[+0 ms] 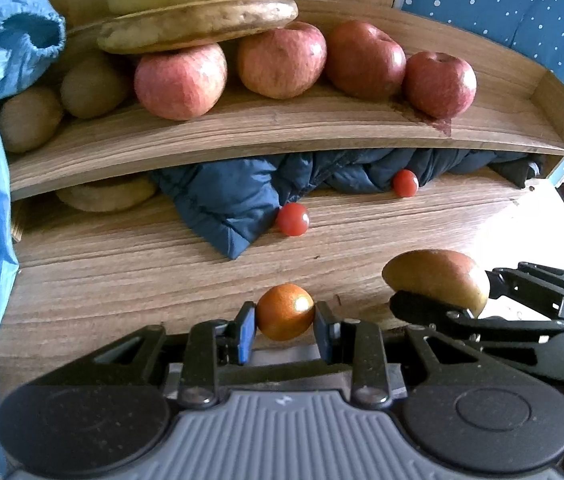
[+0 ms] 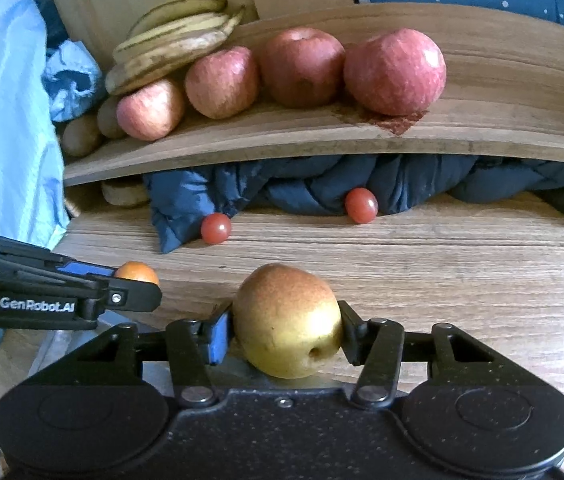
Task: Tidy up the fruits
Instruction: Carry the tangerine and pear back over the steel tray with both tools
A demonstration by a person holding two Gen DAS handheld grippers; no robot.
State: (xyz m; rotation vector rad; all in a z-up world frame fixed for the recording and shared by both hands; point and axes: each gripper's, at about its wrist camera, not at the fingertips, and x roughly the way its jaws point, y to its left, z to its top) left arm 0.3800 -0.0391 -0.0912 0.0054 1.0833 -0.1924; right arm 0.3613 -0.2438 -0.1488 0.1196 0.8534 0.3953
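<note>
The left gripper (image 1: 285,320) squeezes a small orange (image 1: 285,312) near the table (image 1: 121,272). The right gripper (image 2: 286,328) hugs a pear (image 2: 286,320). Four apples (image 1: 181,82) sit far back on the shelf (image 1: 282,136).

Bananas (image 1: 197,12) cut off at top; jacket (image 1: 241,196) hidden under shelf (image 1: 282,136).

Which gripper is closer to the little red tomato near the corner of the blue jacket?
Left. The left gripper, shut on the orange, sits almost straight in front of that tomato. The right gripper, holding the pear, is off to its right.
</note>
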